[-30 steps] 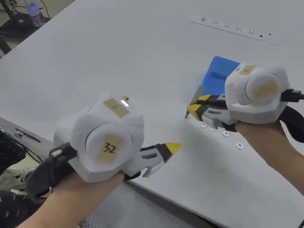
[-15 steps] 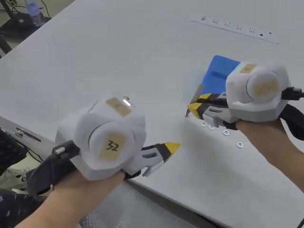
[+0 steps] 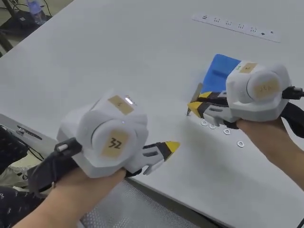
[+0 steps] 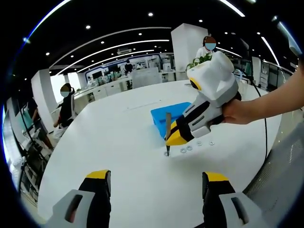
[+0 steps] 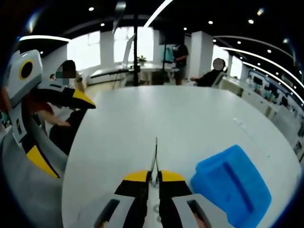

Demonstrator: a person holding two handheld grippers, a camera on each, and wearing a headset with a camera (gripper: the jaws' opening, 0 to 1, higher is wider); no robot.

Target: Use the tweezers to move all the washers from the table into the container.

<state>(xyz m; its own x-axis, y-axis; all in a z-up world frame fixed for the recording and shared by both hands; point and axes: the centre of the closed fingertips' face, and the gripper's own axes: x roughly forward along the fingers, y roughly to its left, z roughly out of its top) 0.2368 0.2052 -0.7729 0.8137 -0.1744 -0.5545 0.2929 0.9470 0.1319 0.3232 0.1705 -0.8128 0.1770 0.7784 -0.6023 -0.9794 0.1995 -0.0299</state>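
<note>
The right hand-held gripper (image 3: 195, 108) clamps slim metal tweezers (image 4: 167, 124), tips down by small silver washers (image 3: 227, 131) on the white desk (image 3: 118, 57) near a blue plastic container (image 3: 216, 76); the left hand-held gripper (image 4: 156, 183) gapes wide.

Seen from the head view, the number "32" stands in dark ink on a round tan sticker (image 3: 114, 145) at the rear of the white plastic housing of the left claw (image 3: 170, 147). A smaller tan sticker (image 3: 119, 104) on top of that housing bears a mark too faint to read. The tan stickers (image 3: 263, 88) on the right claw (image 3: 192, 109) and the markings on the long white power strip (image 3: 236, 29) lying on the desk (image 3: 118, 57) are too blurred to make out.
</note>
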